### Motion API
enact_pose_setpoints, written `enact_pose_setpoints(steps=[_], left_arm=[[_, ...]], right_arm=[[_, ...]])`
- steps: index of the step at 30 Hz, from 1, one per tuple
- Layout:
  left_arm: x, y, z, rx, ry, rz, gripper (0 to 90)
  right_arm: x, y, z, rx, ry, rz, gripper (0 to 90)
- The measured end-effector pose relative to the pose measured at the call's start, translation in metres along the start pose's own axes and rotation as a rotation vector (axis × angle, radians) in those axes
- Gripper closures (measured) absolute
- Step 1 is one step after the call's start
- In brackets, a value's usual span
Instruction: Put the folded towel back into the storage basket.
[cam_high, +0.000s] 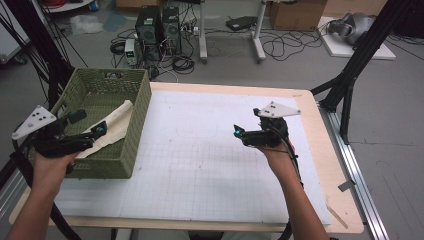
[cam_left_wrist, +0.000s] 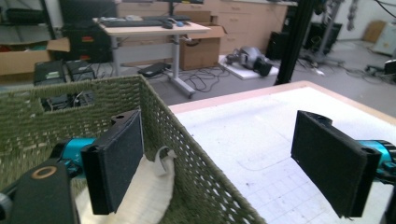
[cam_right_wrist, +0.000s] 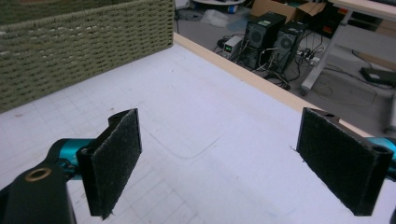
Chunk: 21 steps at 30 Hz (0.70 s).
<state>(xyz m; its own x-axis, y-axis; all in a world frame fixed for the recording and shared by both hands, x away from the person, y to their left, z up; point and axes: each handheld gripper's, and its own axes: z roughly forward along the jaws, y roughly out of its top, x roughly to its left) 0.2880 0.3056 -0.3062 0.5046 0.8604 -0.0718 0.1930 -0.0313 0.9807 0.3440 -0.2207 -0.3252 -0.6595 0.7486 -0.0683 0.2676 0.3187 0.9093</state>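
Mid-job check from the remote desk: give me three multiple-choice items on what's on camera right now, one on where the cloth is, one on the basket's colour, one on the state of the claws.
1. Where does the cream cloth lie?
A. On the white mat
B. Inside the basket, against its right wall
C. On the floor

2. What colour is the woven basket?
A. Olive green
B. Red
C. Blue

3. How do the two claws stand?
A. Both shut on the cloth
B. Left shut, right open
C. Both open and holding nothing

Answers:
1 B: the high view shows the cloth draped inside the basket along its right wall, and the left gripper view shows it just inside that wall.
2 A: the weave is olive green in all three views.
3 C: the left claw and the right claw each show jaws spread wide with nothing between the pads.
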Motion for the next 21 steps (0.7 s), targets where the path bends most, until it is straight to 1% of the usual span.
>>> enact_pose_setpoints(steps=[1, 2, 4, 5, 6, 7, 8, 10, 13, 16, 17, 19, 21], left_arm=[[0.004, 0.002, 0.002, 0.001, -0.003, 0.004, 18.0], [0.008, 0.003, 0.004, -0.004, -0.006, 0.022, 18.0], [0.015, 0.005, 0.009, -0.035, -0.007, 0.061, 18.3], [0.018, 0.005, 0.011, -0.049, -0.005, 0.067, 19.2], [0.023, 0.006, 0.015, -0.045, -0.008, 0.080, 21.6], [0.026, 0.006, 0.017, -0.037, -0.004, 0.084, 23.7], [0.030, 0.007, 0.021, -0.019, -0.001, 0.087, 24.0], [0.037, 0.008, 0.028, 0.006, 0.006, 0.075, 24.7], [0.048, 0.008, 0.038, 0.025, 0.018, 0.074, 27.0], [0.059, 0.005, 0.047, 0.048, 0.022, 0.054, 27.3], [0.062, 0.004, 0.050, 0.054, 0.024, 0.039, 27.4], [0.069, 0.001, 0.055, 0.066, 0.024, 0.040, 28.9], [0.075, -0.001, 0.058, 0.065, 0.029, 0.036, 29.6]], right_arm=[[-0.002, -0.004, -0.004, -0.010, -0.002, 0.017, 12.8], [-0.004, -0.007, -0.008, -0.012, -0.006, 0.025, 12.7], [-0.007, -0.013, -0.014, -0.008, -0.015, 0.035, 12.7], [-0.009, -0.015, -0.016, -0.006, -0.020, 0.039, 12.7], [-0.010, -0.016, -0.018, -0.006, -0.024, 0.039, 12.8], [-0.012, -0.018, -0.020, -0.005, -0.027, 0.050, 12.7], [-0.012, -0.018, -0.021, -0.005, -0.029, 0.048, 12.8], [-0.014, -0.019, -0.023, -0.004, -0.035, 0.049, 12.8], [-0.014, -0.021, -0.026, 0.000, -0.043, 0.044, 12.8], [-0.015, -0.022, -0.028, 0.004, -0.050, 0.045, 12.8], [-0.015, -0.022, -0.028, 0.004, -0.052, 0.044, 12.8], [-0.016, -0.023, -0.029, 0.007, -0.056, 0.049, 12.8], [-0.017, -0.025, -0.030, 0.009, -0.063, 0.052, 12.8]])
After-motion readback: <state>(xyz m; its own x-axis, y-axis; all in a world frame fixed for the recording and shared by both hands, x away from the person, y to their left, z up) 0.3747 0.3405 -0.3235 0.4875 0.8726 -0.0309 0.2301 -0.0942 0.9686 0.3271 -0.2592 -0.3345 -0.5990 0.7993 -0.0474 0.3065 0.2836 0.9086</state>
